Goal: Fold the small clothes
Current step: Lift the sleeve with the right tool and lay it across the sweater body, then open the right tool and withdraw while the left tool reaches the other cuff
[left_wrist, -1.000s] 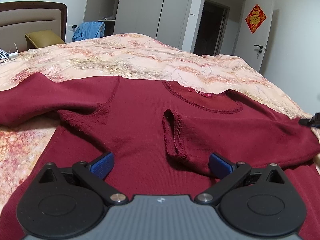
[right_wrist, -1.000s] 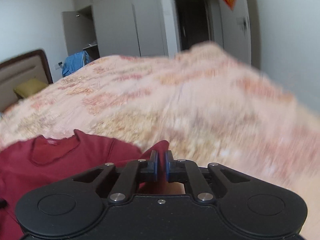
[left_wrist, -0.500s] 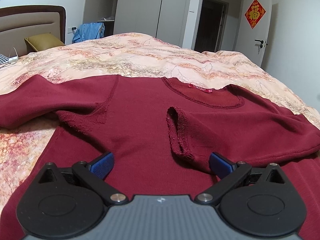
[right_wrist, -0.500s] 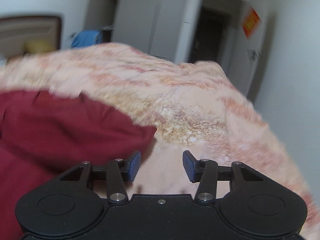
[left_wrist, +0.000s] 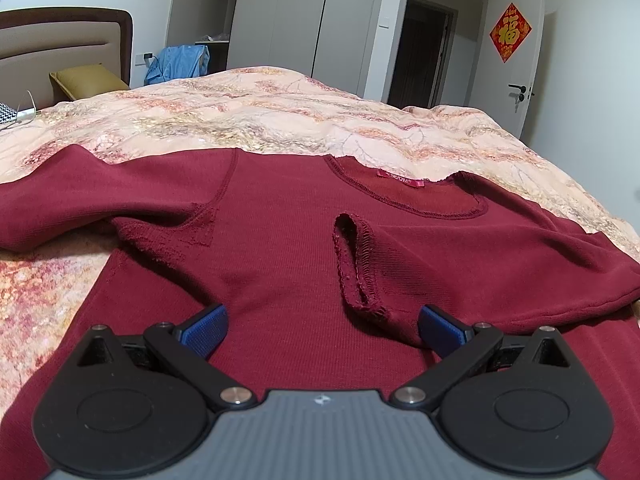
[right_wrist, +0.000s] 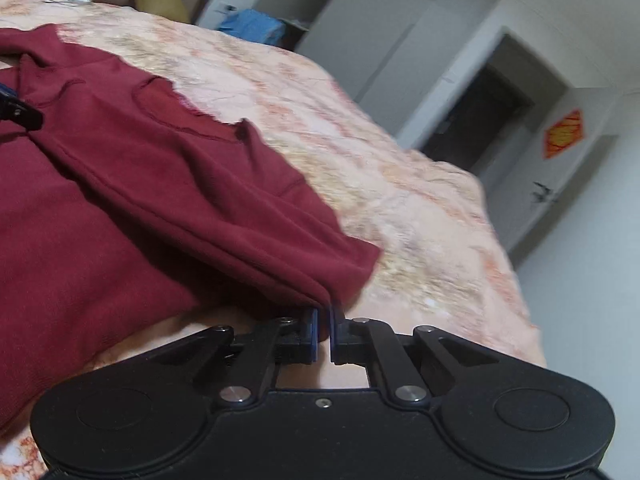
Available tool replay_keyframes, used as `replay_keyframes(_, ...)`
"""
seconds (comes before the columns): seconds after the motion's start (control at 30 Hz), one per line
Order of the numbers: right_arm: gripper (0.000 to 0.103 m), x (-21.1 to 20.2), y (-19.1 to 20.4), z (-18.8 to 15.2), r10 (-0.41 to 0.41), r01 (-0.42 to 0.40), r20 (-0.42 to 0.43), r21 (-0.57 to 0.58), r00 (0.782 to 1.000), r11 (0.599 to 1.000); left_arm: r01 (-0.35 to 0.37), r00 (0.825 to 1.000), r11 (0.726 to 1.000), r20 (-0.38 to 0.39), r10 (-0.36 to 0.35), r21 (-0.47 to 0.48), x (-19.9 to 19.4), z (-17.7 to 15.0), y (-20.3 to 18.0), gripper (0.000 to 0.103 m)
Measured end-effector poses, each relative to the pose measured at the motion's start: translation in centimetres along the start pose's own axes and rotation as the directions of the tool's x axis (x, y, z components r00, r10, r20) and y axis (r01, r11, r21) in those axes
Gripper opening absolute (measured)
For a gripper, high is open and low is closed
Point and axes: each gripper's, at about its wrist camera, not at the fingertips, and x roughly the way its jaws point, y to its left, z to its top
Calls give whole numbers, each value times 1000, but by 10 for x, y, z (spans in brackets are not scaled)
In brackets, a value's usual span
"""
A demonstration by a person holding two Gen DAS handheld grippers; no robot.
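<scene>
A dark red long-sleeved top point(left_wrist: 280, 240) lies spread on the bed, neck away from me. Its right sleeve is folded across the chest, with the cuff point(left_wrist: 356, 264) near the middle. Its left sleeve point(left_wrist: 80, 196) stretches out to the left. My left gripper point(left_wrist: 322, 326) is open and empty, low over the top's body. My right gripper point(right_wrist: 325, 322) is shut on the folded right edge of the top point(right_wrist: 200, 184), at the fold's near corner. The left gripper's tip point(right_wrist: 16, 112) shows at the far left of the right wrist view.
The bed has a peach floral quilt point(left_wrist: 280, 120). A headboard point(left_wrist: 60, 48) and a mustard pillow point(left_wrist: 88, 80) are at the back left. Blue clothing point(left_wrist: 180, 62) hangs by the wardrobe. A dark doorway point(left_wrist: 420, 56) and a white door point(left_wrist: 516, 60) stand behind.
My right gripper opened half a second ago, moved to the fold's near corner and shut on it. The left gripper stayed open and almost still.
</scene>
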Motion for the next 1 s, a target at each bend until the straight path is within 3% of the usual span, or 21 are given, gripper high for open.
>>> replay_keyframes(0.07,3,-10,-8,-6,-17,21,-29,162,999,986,0,1000,1000,0,0,0,0,0,0,103)
replay_keyframes(0.17,3,-7,-15,-23,47,-10,-90,375,995,927,0,1000,1000,0,0,0,0,0,0,103)
replay_keyframes(0.3,3,-5,-13,-25,39,1,-85,419,996,908,0,1000,1000,1,0,1,1,0,0,103)
replay_keyframes(0.47,10,-7,-8,-26,29,8,-85,408,996,913,-1,1000,1000,1,1,1,0,0,0,103)
replay_keyframes(0.67,47,-33,-9,-23,38,-8,-59,450,998,893,18,1000,1000,13,-18,-17,-1,0,3,103)
replay_keyframes(0.73,66,-44,-8,-18,46,-23,-39,460,998,888,33,999,999,8,-32,-30,-3,2,5,103)
replay_keyframes(0.9,100,-75,2,4,140,-152,61,515,988,844,125,992,987,-5,-126,-104,-28,10,25,103)
replay_keyframes(1.0,102,-92,21,15,207,-240,122,522,971,819,165,985,974,-24,-170,-153,-50,12,49,103)
